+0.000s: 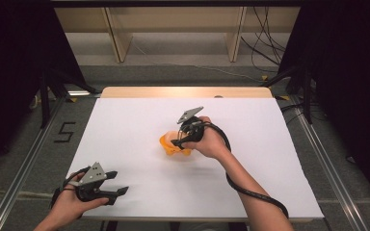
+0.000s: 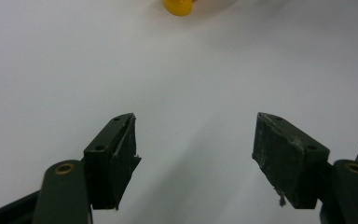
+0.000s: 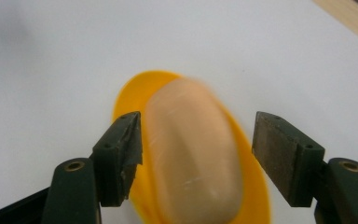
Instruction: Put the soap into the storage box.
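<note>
A pale peach, loaf-shaped object lies on a small orange dish near the middle of the white table. My right gripper hovers over it, open, with a jaw on each side of the loaf and a gap on the right side. From above, that right gripper covers most of the orange dish. My left gripper is held open above the table's near-left corner with nothing between its jaws. The orange dish peeks in at the top edge of the left gripper view.
A white sheet covers the table, with a bare wooden strip along its far edge. Dark curtains flank both sides. Wooden shelving and loose cables lie beyond the table. A "5" mark is on the floor at left.
</note>
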A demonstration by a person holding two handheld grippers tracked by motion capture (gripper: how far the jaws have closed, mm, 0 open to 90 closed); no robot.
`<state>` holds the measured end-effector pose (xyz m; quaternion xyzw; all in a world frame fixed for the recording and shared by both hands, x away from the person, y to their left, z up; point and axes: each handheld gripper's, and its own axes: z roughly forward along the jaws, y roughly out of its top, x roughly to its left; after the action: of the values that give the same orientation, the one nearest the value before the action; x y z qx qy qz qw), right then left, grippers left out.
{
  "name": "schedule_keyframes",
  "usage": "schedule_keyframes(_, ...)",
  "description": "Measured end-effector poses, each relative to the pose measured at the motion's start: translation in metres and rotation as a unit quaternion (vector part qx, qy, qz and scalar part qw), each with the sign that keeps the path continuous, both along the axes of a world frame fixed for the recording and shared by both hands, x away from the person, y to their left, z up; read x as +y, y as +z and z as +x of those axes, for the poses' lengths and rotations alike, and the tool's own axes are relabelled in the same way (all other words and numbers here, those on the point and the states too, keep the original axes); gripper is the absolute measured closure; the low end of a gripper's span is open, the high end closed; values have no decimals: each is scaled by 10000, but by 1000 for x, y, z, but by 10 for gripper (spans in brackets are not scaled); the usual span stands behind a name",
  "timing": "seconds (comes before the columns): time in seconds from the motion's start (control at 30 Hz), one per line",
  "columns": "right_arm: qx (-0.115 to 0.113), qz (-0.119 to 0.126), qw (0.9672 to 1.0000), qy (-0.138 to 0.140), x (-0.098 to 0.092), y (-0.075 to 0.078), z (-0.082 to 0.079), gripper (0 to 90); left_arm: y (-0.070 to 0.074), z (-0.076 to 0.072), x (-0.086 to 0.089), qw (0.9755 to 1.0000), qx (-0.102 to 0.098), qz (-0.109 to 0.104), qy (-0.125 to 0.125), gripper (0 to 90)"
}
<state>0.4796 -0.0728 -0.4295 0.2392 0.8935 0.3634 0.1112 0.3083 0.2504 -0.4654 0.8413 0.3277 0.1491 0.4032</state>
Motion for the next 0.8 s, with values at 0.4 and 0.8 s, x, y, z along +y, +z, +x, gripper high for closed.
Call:
schedule_keyframes(0.4, -66, -50, 9999, -133, -21, 16, -12, 575, 1, 0, 1, 10000, -52, 13, 8, 300)
schedule_keyframes(0.8, -76, 1, 9995, -311, -58, 24, -35, 649, 1, 0, 1, 10000, -52, -4, 21, 300)
